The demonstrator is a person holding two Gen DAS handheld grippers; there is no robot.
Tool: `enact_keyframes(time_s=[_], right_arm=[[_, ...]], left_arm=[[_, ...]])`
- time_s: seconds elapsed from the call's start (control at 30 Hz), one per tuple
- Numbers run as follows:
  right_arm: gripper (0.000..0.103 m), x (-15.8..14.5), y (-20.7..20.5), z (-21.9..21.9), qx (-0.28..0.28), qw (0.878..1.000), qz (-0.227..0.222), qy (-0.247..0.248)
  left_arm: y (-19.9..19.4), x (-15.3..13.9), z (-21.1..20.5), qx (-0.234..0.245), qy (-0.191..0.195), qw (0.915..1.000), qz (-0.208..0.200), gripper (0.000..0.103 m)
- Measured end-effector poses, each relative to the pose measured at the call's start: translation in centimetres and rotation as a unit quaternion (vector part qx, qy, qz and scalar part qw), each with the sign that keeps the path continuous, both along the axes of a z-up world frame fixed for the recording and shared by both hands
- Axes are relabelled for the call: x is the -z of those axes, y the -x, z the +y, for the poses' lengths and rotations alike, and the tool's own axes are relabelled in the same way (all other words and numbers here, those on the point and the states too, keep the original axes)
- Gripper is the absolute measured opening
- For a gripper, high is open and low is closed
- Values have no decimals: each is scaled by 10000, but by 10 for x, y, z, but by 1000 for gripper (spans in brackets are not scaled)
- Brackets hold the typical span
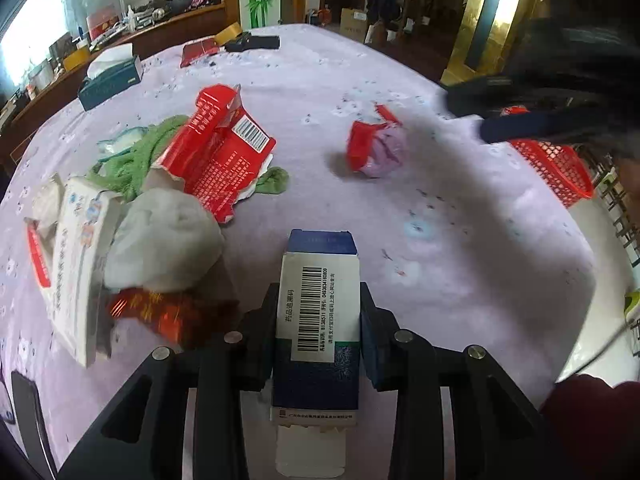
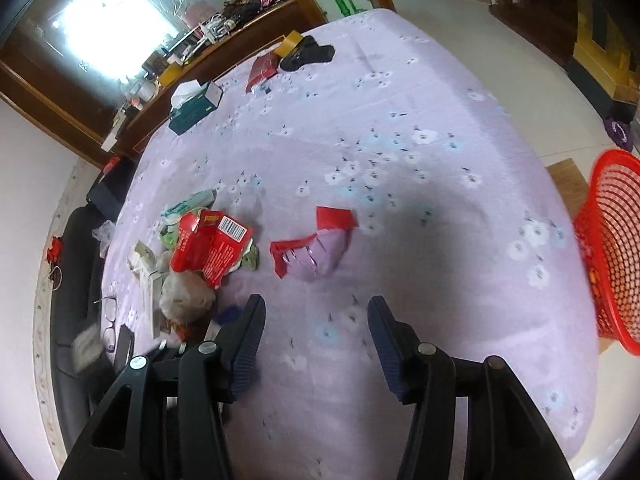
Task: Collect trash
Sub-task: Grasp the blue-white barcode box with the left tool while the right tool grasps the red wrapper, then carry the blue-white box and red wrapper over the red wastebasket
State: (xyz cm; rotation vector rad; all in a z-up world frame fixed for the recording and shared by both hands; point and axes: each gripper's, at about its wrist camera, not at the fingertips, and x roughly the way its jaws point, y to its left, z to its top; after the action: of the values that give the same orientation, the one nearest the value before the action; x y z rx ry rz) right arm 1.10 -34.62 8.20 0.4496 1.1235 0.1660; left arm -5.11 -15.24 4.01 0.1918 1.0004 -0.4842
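Left gripper (image 1: 319, 312) pinching a blue-and-white medicine box (image 1: 318, 320) lengthwise between its pads, over a lilac flowered tablecloth (image 1: 460, 248) — heap of torn red carton (image 1: 218, 152), tissue and green cloth just ahead-left. Right gripper (image 2: 316, 320) spread, holding nothing — red-and-lilac wrapper (image 2: 312, 248) ahead of its fingertips, red mesh basket (image 2: 612, 252) far right at the table edge; cluttered wooden counter (image 2: 208, 40) beyond.
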Motion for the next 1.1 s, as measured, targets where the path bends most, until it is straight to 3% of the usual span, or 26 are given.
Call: enact_keyframes(time_s=[0.37, 0.43, 0.5, 0.6, 1.1], right_arm=[[57, 45, -50, 32, -217, 9991, 231, 283], [44, 50, -51, 35, -253, 9992, 203, 233], [41, 48, -48, 37, -310, 9987, 91, 381], [37, 41, -39, 36, -390, 9982, -101, 441], [37, -5, 69, -15, -400, 9948, -698, 621]], left_arm=[[14, -28, 32, -483, 231, 9985, -111, 34], [15, -30, 35, -567, 242, 9980, -116, 34], [17, -31, 35, -620, 246, 9977, -133, 34], [19, -32, 31, -658, 262, 9974, -161, 34], [17, -45, -22, -790, 417, 9955, -327, 34]])
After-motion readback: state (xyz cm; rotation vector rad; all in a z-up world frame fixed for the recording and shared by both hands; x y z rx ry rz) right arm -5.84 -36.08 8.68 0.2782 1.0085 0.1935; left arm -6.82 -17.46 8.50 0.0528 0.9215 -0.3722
